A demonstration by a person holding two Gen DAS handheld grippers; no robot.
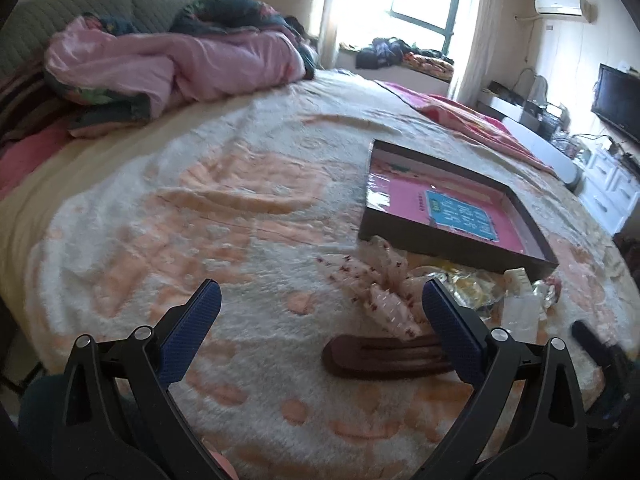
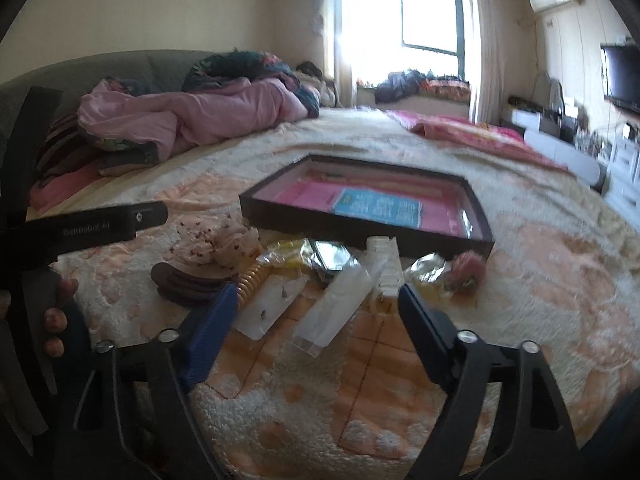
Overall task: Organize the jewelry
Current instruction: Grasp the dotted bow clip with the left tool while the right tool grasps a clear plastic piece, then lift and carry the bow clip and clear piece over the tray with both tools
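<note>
Far ahead of the jaws, a crumpled pink quilt (image 1: 176, 68) lies before a bright window (image 2: 430, 16), a television (image 1: 618, 98) off right.

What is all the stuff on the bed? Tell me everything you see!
Box: one, dark brown with a pink inside, middle of the bed.
Hair clip: one, brown, left end of the pile in front of the box.
Scrunchie: one, cream with red dots, behind the clip.
Clear packets: at least two, in the pile.
Quilt: one, pink, by the headboard.
Blanket: one, cream and orange, under everything.
Left gripper: open.
Right gripper: open.
</note>
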